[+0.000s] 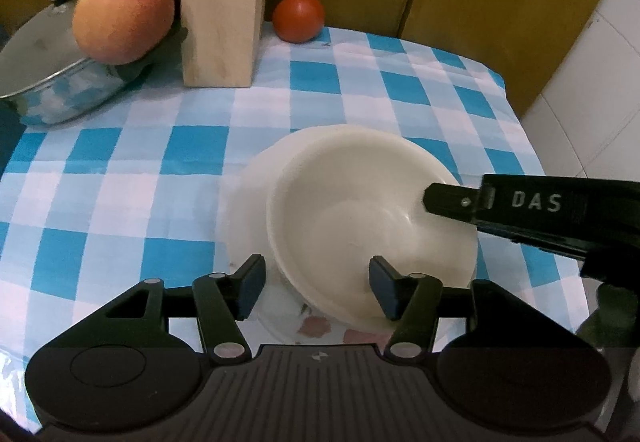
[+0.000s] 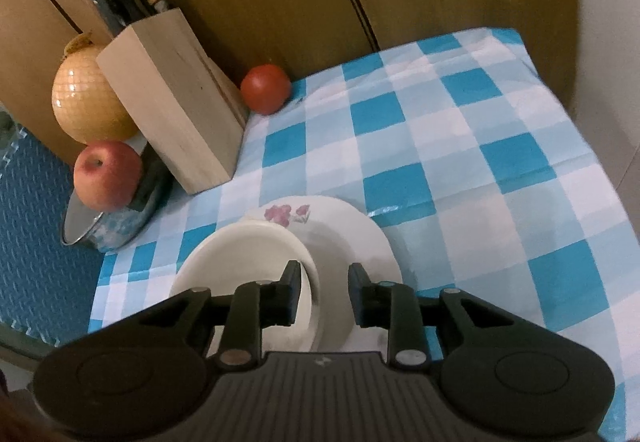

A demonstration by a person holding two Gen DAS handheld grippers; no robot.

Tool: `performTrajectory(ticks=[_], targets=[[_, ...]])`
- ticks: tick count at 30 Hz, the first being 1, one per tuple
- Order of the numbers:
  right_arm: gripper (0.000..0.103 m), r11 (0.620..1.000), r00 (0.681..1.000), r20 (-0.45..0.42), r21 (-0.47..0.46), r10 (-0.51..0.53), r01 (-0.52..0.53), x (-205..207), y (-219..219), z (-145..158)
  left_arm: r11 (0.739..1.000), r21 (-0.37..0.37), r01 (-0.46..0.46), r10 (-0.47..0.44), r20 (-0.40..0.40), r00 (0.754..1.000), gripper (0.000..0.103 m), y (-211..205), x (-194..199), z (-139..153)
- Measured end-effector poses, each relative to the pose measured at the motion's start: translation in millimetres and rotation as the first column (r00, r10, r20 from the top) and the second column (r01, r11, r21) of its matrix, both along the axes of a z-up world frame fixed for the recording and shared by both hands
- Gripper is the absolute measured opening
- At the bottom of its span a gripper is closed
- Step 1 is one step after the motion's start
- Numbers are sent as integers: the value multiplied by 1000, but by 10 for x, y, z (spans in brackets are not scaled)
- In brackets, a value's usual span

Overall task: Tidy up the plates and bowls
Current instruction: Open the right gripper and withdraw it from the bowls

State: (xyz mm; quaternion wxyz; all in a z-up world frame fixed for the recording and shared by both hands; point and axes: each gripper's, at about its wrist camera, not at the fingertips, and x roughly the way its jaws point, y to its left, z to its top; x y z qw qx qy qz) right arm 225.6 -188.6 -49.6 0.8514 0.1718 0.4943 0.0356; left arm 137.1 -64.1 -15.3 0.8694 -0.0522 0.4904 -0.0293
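Cream bowl [image 1: 372, 230] sits on the flowered plate [image 2: 340, 234], mid-tablecloth. My left gripper [image 1: 316, 292] straddles its near rim, pads clear; my right gripper [image 2: 324, 292] straddles the far rim, slightly parted. Lifting carelessly, I could snag and drag it.

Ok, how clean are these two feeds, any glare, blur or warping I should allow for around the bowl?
Left wrist view: dim warm light, the bowl is soft and washed out, table edges bow from fisheye, corners are dark. Right wrist view: a bright glare spot on the melon, a shadow from the bowl across the plate, the cloth smeared toward the right edge.
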Motion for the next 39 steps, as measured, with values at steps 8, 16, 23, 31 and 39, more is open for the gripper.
performTrajectory(ticks=[8, 16, 23, 31, 39], targets=[[27, 999, 997, 73, -40, -5, 8, -265, -60, 199, 1000, -17, -22, 23, 25, 999, 68, 117, -126, 103], [41, 990, 986, 165, -142, 23, 1, -746, 112, 418, 999, -46, -26, 31, 97, 995, 76, 151, -343, 314], [47, 990, 985, 173, -142, 10, 15, -1066, 158, 391, 997, -63, -48, 54, 87, 995, 84, 260, -537, 248], [50, 982, 985, 171, -185, 7, 26, -1251, 173, 348, 999, -36, -12, 15, 86, 996, 87, 205, -696, 209], [50, 978, 990, 137, -207, 14, 15, -1378, 182, 286, 1000, -6, -3, 3, 79, 997, 89, 176, -798, 154]])
